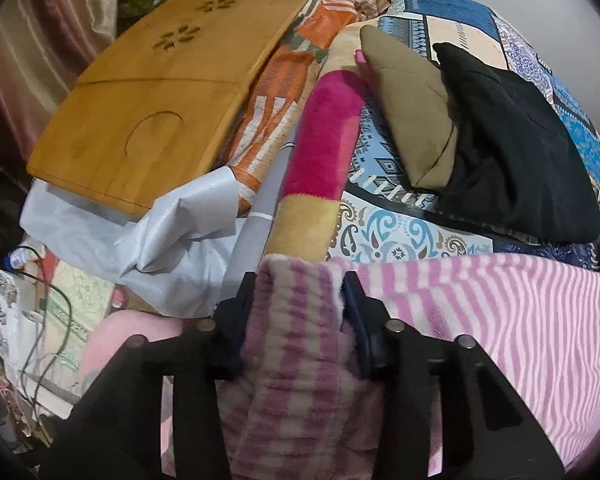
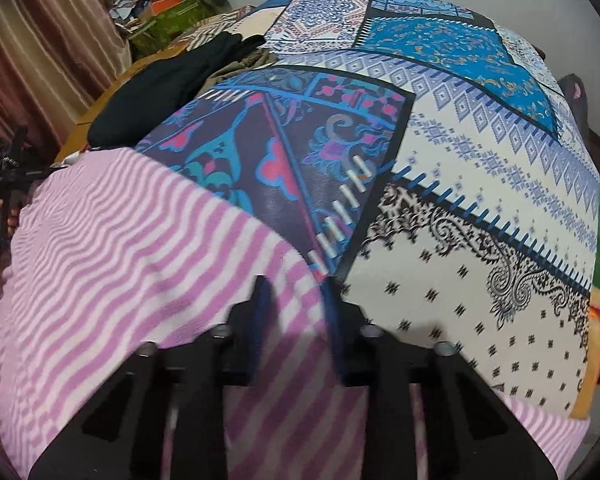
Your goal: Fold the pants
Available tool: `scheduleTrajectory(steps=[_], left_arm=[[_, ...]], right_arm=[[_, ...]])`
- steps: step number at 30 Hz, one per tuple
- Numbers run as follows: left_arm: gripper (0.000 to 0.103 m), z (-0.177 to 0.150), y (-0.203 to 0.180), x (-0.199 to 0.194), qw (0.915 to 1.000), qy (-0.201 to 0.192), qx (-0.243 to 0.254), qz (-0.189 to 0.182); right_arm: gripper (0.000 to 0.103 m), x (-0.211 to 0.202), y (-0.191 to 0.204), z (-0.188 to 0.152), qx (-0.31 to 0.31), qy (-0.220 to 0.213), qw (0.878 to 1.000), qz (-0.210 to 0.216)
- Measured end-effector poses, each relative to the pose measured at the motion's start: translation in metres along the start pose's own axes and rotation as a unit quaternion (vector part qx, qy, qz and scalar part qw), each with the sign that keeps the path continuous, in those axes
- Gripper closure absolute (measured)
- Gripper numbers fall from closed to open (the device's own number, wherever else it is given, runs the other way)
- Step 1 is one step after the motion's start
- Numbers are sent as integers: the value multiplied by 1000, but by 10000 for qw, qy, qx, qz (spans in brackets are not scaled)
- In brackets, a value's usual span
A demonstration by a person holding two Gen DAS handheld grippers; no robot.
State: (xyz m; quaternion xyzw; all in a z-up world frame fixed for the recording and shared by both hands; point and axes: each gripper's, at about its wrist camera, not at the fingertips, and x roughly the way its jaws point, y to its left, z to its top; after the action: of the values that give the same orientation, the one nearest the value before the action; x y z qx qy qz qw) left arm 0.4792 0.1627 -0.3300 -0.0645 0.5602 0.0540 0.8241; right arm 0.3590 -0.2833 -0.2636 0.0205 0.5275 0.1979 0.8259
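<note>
Nearest the lens, the left gripper (image 1: 300,304) pinches a bunched fold of the fuzzy pink-and-white striped pants (image 1: 480,304) between its black jaws; the right gripper (image 2: 296,312), nearly closed, nips the same pants at their edge; they lie spread on a blue patchwork-print bedsheet (image 2: 460,184); folded black (image 1: 512,152) and olive-brown garments (image 1: 412,108) rest beyond.

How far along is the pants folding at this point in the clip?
Early. Done: the pink striped pants lie spread on the patterned bedsheet. In hand: the left gripper has a bunched edge of the fabric clamped in its jaws; the right gripper straddles the pants' opposite edge, blurred, jaws about shut on it. Left: no fold is visible yet, so every fold remains.
</note>
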Motion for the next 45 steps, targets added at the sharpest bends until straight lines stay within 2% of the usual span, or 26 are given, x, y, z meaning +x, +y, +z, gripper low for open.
scheduleTrajectory(steps=[4, 6, 8, 13, 18, 23, 29, 31, 34, 37, 38, 39, 41, 43, 45], left_arm=[[69, -4, -13, -17, 9987, -265, 290, 314], [77, -8, -19, -29, 9973, -390, 466, 418], [80, -9, -23, -43, 9955, -560, 562, 512], [82, 1, -34, -87, 9863, -1257, 766, 746], [83, 20, -41, -114, 9782, -1710, 801, 861], [83, 45, -39, -100, 9784, -1651, 661, 1058], [82, 66, -27, -53, 9814, -1317, 418, 1334], [82, 68, -23, -34, 9851, -1116, 319, 1271], [80, 65, -22, -12, 9889, -791, 317, 1217], [76, 62, -27, -9, 9898, -714, 354, 1181], [69, 60, -30, -14, 9895, -753, 351, 1187], [60, 59, -32, -17, 9894, -786, 340, 1175], [49, 57, -40, -34, 9888, -977, 324, 1079], [45, 56, -51, -48, 9877, -1126, 375, 1019], [41, 53, -66, -64, 9868, -1261, 439, 921]], right_arm=[[95, -8, 20, -9, -431, -74, 9982, -418], [95, -13, 24, -13, -503, -141, 9970, -570], [96, -24, 27, -14, -541, -351, 9950, -766], [96, -44, 26, 0, -600, -814, 9881, -1160], [96, -51, 24, 33, -658, -1128, 9794, -1537], [96, -42, 19, 82, -611, -1312, 9766, -1593], [96, -9, 22, 109, -618, -1287, 9775, -1555], [94, 5, 21, 113, -553, -1140, 9813, -1451], [92, 18, 17, 107, -506, -919, 9839, -1448], [77, 6, 10, 94, -410, -909, 9841, -1470], [71, -4, 4, 88, -345, -953, 9842, -1454], [70, -15, -2, 82, -292, -1006, 9836, -1467], [70, -42, -21, 66, -126, -1088, 9805, -1634], [70, -65, -41, 52, 77, -1116, 9777, -1777], [63, -90, -71, 33, 390, -1118, 9728, -1991]])
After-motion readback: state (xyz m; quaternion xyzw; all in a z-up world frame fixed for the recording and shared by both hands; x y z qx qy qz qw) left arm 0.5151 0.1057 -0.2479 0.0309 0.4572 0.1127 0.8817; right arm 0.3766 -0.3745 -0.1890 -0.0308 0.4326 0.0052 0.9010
